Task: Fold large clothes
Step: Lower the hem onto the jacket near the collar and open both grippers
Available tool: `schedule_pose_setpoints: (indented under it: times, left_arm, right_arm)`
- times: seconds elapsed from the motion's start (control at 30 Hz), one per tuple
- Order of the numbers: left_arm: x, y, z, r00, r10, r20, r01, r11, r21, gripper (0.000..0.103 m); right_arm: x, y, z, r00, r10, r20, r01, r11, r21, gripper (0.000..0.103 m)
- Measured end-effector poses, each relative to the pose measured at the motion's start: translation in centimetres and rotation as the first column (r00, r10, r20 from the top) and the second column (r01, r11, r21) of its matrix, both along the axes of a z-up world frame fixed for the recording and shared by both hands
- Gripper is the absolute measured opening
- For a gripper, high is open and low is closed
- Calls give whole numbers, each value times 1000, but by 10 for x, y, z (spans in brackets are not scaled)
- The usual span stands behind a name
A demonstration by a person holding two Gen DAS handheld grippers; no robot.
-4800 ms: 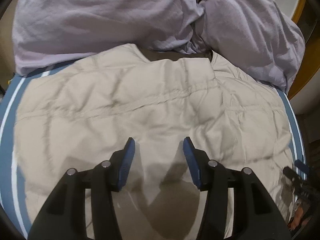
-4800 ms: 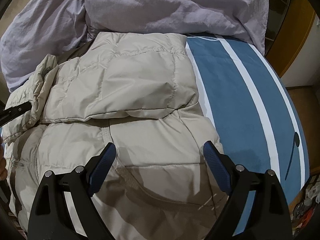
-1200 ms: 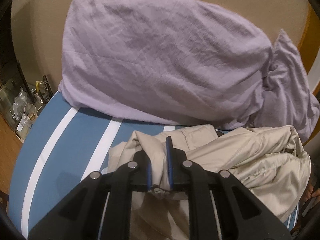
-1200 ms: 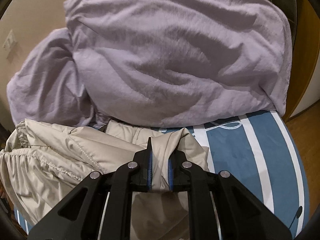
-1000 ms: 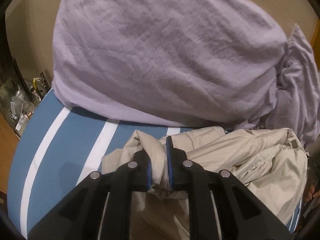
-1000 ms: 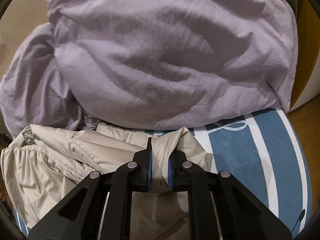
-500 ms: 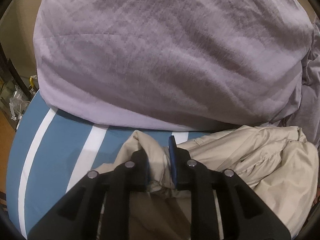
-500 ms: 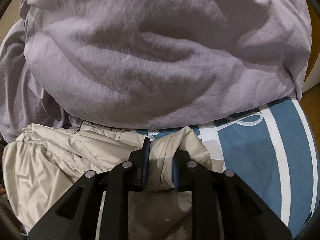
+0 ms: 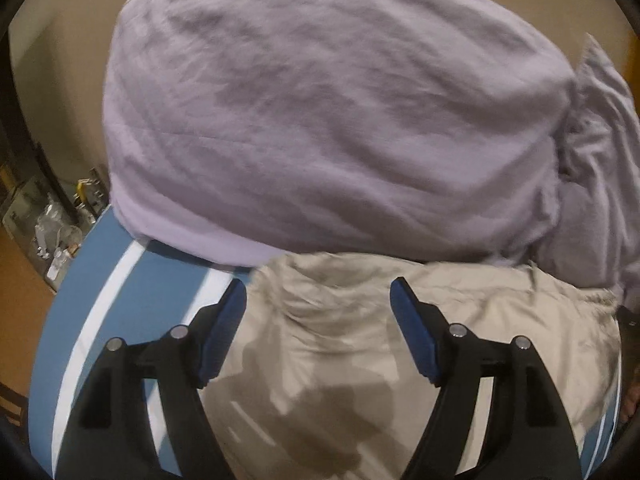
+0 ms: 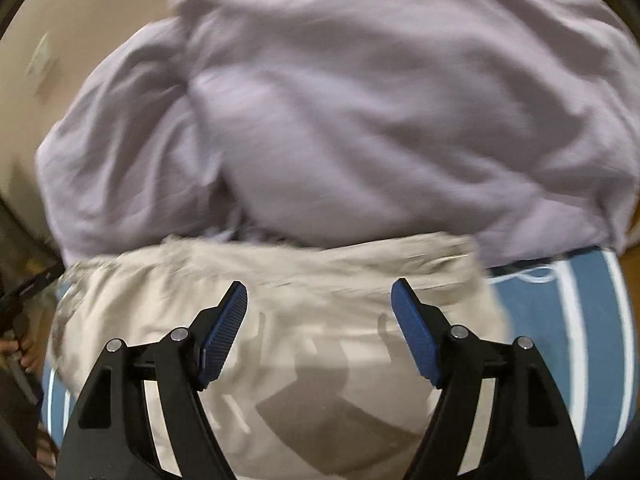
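Across the back of the bed (image 9: 132,280), a lilac duvet (image 9: 328,128) is heaped on the blue, white-striped sheet. Just before it, touching its lower edge, lies the beige puffer jacket (image 9: 348,344), folded over. Left gripper (image 9: 318,292) and right gripper (image 10: 319,292) hover above the jacket, jaws spread wide, grasping nothing.

Left gripper (image 9: 318,294) hangs wide open, its two blue-padded fingers (image 9: 222,332) spread far apart at the bottom of the frame, nothing between them. Right gripper (image 10: 319,295) is just the same: jaws splayed, blue pads (image 10: 416,336) facing each other across a broad gap, black arms angling up from the lower corners. At the left edge of the right view, a bare hand (image 10: 22,354) shows, blurred.
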State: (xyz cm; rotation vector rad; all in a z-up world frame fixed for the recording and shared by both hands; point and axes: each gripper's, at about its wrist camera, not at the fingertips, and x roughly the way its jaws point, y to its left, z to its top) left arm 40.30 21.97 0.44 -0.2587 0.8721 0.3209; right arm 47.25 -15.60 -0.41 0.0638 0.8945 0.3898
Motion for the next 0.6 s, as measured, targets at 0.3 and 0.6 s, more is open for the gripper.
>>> schedule_pose_setpoints:
  times: [0.3,0.6]
  left_arm:
    - [5,-77,-1,988,-155,5,155,988,0,75]
    - [14,-108,-11,976,-216,-14,216,976,18,75]
  right_arm:
    - [-1,70,-39,990,112,-84,-121,986,-111,70]
    - [3,71,-45,991,95,-95,-108,983,-148,6]
